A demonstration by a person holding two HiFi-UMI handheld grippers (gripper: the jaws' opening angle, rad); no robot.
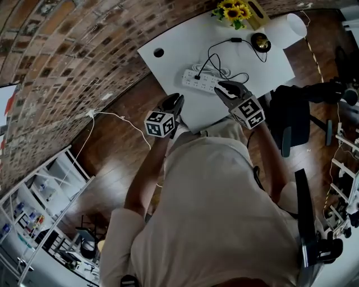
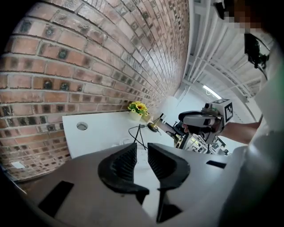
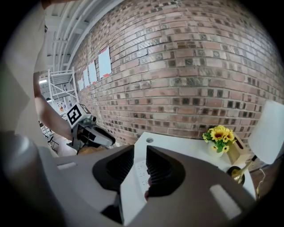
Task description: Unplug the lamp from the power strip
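A white power strip (image 1: 202,80) lies on the white table (image 1: 179,39), with a black plug (image 1: 197,77) seated in it. The plug's black cord (image 1: 216,49) loops back to the brass lamp base (image 1: 260,41) under a white shade (image 1: 295,26). My right gripper (image 1: 223,86) hovers open just over the strip's near right end, and the strip (image 3: 141,172) shows through the narrow gap of its empty jaws (image 3: 140,153). At the table's near edge, left of the strip, my left gripper (image 1: 176,100) is open and empty (image 2: 142,148).
A pot of sunflowers (image 1: 234,11) stands at the table's far side by the lamp. A round cable hole (image 1: 159,52) is at the far left corner. A brick wall (image 1: 84,50) runs along the table's left. A black office chair (image 1: 294,112) stands to the right.
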